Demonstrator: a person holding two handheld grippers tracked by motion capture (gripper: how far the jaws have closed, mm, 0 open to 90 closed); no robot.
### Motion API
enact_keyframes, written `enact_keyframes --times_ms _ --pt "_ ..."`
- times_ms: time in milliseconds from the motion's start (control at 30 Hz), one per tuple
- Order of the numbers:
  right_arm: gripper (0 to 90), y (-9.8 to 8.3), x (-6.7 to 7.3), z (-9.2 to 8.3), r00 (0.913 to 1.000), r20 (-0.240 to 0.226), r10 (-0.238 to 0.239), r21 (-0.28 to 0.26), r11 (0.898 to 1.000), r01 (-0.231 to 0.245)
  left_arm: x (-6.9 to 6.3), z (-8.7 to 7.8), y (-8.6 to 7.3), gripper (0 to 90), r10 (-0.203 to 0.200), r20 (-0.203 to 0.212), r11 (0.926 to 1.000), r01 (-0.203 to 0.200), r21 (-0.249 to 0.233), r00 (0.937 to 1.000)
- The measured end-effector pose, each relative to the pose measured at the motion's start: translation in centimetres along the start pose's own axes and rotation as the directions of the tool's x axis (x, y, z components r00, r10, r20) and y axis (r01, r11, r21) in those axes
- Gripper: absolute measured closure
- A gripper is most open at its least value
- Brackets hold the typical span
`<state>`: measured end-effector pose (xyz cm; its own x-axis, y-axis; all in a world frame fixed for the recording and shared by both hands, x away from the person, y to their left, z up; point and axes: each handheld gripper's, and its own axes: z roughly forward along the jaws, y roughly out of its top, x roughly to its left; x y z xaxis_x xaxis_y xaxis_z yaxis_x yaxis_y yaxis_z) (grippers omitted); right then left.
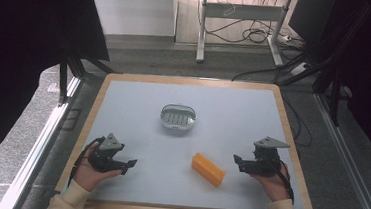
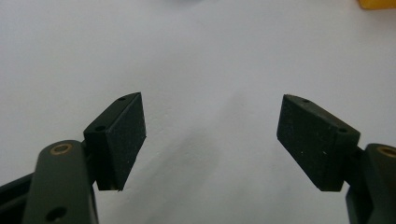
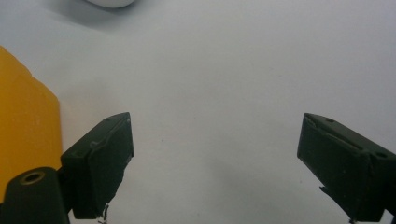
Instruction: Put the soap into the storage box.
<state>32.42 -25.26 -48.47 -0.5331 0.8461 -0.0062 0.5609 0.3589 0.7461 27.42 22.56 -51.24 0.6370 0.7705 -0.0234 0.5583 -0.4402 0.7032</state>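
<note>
Orange rectangular plastic block (image 1: 208,169) flat on bench (image 1: 138,106), at nine o'clock of right tongs (image 1: 238,162). Both tongs wide, empty; left tongs (image 1: 129,164) idle. Square right tongs across block's narrow sides, then close.

No text, label, brand, number or sign can be read on anything here, neither on the orange block (image 1: 208,169) nor the bench (image 1: 138,106).

Pale table (image 1: 133,105), cabled floor (image 1: 259,35), perhaps a desk frame (image 1: 241,11)

Wide-apart fingers (image 3: 98,163) over table (image 3: 224,93), orange block (image 3: 25,126) beside.
</note>
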Motion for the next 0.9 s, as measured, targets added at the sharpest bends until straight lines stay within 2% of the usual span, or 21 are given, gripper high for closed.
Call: enact_keyframes --times_ms 133,367,500,567,900 --pt "12.9 0.2 0.1 -0.3 0.9999 0.000 -0.012 0.012 1.000 0.012 0.0 0.0 0.0 23.6 0.002 0.001 1.0000 -0.002 0.003 1.0000" --pt "14.9 0.8 0.5 -1.0 0.9998 0.002 -0.021 0.001 1.000 0.021 -0.2 -0.1 0.1 23.7 0.001 -0.003 1.0000 -0.001 -0.003 1.0000" --pt "15.0 1.8 0.6 -1.3 0.9997 -0.016 -0.019 0.054 0.998 0.019 -0.3 0.0 0.1 23.6 0.006 0.005 1.0000 -0.006 0.000 1.0000" --pt "15.0 2.0 0.7 -1.4 0.9995 -0.026 -0.019 0.054 0.998 0.020 -0.2 0.0 0.1 23.6 0.005 0.007 1.0000 -0.005 0.000 1.0000" --pt "17.4 4.5 2.2 -2.2 0.9961 -0.046 -0.075 0.057 0.995 0.078 -0.1 0.0 0.0 23.6 0.002 0.007 1.0000 -0.002 0.004 1.0000"
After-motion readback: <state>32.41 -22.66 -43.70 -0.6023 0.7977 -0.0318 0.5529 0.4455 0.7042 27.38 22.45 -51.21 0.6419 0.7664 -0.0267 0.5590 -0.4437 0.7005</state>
